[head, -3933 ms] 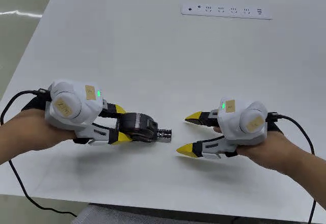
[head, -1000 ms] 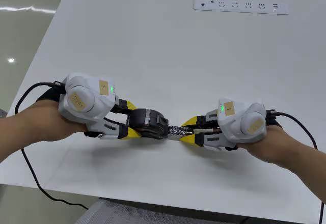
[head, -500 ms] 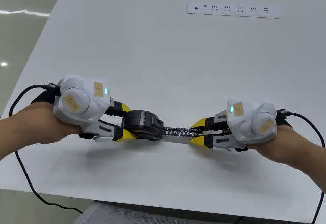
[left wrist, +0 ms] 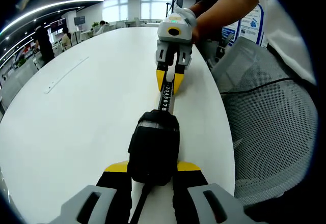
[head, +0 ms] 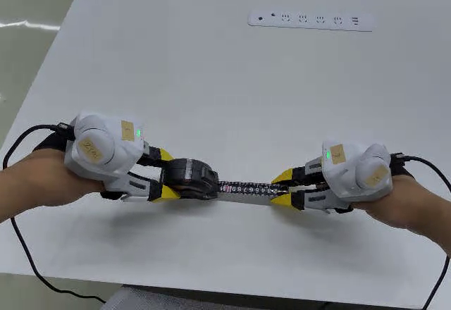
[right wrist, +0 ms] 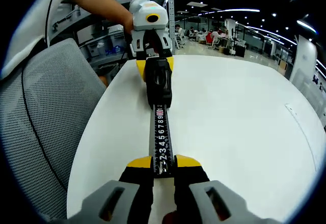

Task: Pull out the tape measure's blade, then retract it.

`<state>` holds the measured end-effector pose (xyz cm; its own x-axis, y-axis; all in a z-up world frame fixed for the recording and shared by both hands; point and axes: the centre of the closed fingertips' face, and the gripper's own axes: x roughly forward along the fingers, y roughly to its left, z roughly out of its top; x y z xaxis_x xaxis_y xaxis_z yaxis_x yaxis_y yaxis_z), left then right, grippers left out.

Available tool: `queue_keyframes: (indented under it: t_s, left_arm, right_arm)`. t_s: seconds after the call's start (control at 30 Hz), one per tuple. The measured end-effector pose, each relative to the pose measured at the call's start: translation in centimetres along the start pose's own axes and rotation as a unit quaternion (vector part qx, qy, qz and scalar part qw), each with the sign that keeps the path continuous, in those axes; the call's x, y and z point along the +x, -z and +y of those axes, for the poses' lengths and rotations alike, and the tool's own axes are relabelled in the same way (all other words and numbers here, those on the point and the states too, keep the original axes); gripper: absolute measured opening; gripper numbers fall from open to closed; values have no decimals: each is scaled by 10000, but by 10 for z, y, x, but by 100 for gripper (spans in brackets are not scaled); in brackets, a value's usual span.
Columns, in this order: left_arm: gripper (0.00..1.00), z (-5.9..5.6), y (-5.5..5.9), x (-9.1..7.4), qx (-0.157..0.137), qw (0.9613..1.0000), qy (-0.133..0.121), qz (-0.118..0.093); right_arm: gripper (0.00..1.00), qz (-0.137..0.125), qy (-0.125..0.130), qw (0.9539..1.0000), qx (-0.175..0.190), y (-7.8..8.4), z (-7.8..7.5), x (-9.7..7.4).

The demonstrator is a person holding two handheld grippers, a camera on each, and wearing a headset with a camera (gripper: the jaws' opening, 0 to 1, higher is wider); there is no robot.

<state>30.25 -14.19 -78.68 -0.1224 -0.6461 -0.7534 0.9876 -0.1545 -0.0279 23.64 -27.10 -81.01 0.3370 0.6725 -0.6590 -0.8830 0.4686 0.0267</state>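
Tape measure point(head: 190, 178) sits clamped in the left gripper point(head: 167, 174), right gripper point(head: 282, 187) pinching its partly drawn blade point(head: 246, 188); next, probably guide it back in.

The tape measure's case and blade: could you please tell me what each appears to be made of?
The case looks like matte black plastic, perhaps rubber-coated: dull, moulded contours, no glints. The blade looks like thin coated metal, though I cannot be sure: a narrow, straight dark strip with printed pale numerals.
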Motion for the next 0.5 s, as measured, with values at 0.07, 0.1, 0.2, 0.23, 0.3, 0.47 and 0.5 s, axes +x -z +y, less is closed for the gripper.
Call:
queue_keyframes:
  t_s: [0.07, 0.1, 0.2, 0.23, 0.3, 0.47, 0.5]
  left_arm:
    - [27, 0, 0, 0, -1, 10000, -1, 8]
    - [27, 0, 0, 0, -2, 10000, -3, 11]
    - [27, 0, 0, 0, 1, 10000, -10, 0]
    - [27, 0, 0, 0, -6, 10000, -15, -8]
    - [27, 0, 0, 0, -13, 10000, -30, -11]
    - [27, 0, -1, 0, -3, 10000, -23, 9]
    - [27, 0, -1, 1, -1, 10000, -24, 12]
  right_arm:
    - [12, 10, 16, 10000, 5, 2, -1, -3]
    - [12, 29, 32, 10000, 8, 4, -2, -5]
    - [12, 70, 51, 10000, 43, 9, -3, -10]
    - [12, 95, 54, 9999, 47, 11, -3, -11]
    - [12, 122, 64, 9999, 68, 14, -4, -16]
    - [12, 208, 100, 9997, 97, 23, -5, -26]
    - [12, 233, 106, 9996, 112, 26, -5, -28]
